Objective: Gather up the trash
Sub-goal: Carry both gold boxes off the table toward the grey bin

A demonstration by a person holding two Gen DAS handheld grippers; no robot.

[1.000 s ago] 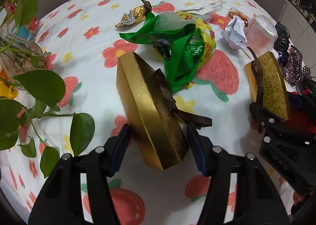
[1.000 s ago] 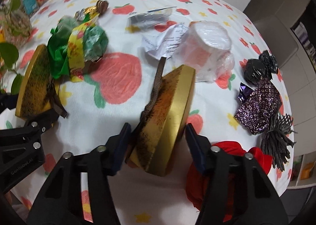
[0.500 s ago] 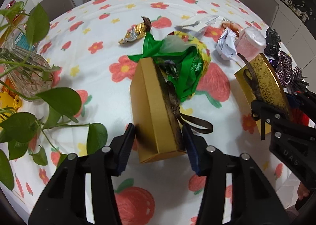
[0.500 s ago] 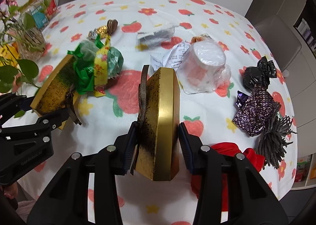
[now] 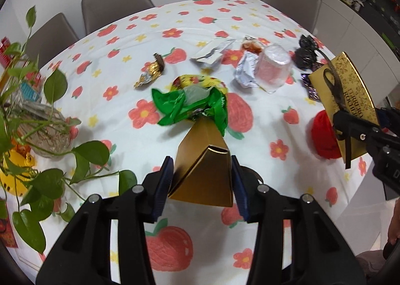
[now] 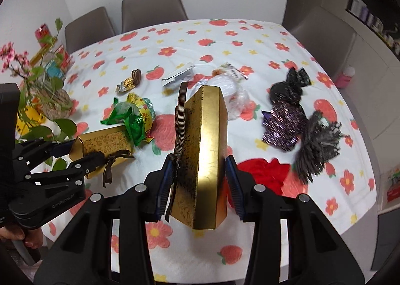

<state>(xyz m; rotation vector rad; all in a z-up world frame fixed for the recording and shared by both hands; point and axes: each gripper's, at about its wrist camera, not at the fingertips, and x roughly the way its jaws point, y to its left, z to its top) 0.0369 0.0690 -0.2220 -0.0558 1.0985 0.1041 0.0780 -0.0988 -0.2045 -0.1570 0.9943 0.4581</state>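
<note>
Boxes are both aloft: your left gripper (image 5: 201, 180) has jaws closing on the plain gold cardboard box (image 5: 203, 170), your right gripper (image 6: 198, 186) is clamped on the ribboned gold box (image 6: 203, 150), long axes pointing away from you above the flowered tabletop (image 6: 250, 42).

We see bright, even indoor light, soft shadows on the tablecloth (image 5: 250, 22), fisheye-curved edges and slight blur.

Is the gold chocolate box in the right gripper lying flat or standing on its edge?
On its edge. The gold chocolate box is lifted clear of the tablecloth, its narrow side facing the camera, clamped between the right gripper fingers.
</note>
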